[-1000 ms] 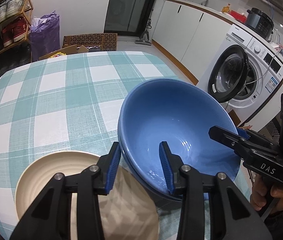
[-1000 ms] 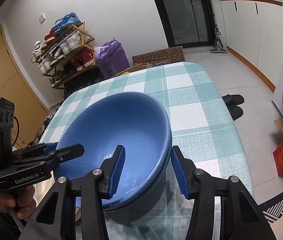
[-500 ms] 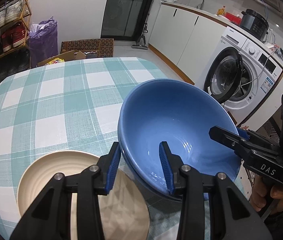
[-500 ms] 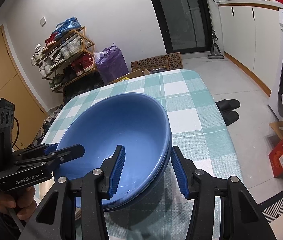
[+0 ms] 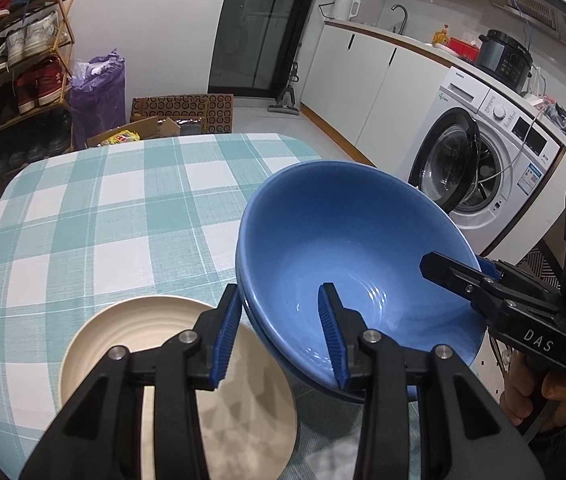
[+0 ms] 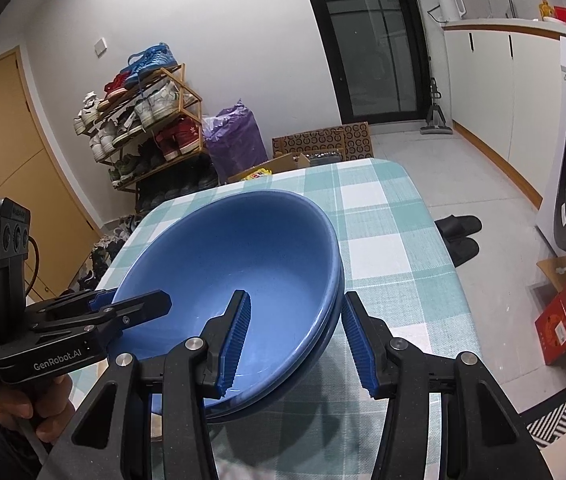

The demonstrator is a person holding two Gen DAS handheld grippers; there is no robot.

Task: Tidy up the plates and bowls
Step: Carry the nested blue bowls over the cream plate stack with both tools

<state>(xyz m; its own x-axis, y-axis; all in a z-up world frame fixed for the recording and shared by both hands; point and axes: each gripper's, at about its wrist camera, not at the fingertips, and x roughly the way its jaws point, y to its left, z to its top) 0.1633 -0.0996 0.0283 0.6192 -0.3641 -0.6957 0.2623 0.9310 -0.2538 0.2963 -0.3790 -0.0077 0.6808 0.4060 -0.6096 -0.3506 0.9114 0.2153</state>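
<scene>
We grip the stacked blue bowls w/ both tools, center frame, lifted above the checked tablecloth. Left gripper pinches the near-left rim, one pad inside, one outside; right gripper pinches the opposite rim likewise. Both angle downward. A hand at lower right holds the right tool. Cream plate lies on the cloth, lower left, under the left tool. Room: shoe rack at left, washing machine at right. Writing: "DAS", "GenRobot.AI".
</scene>
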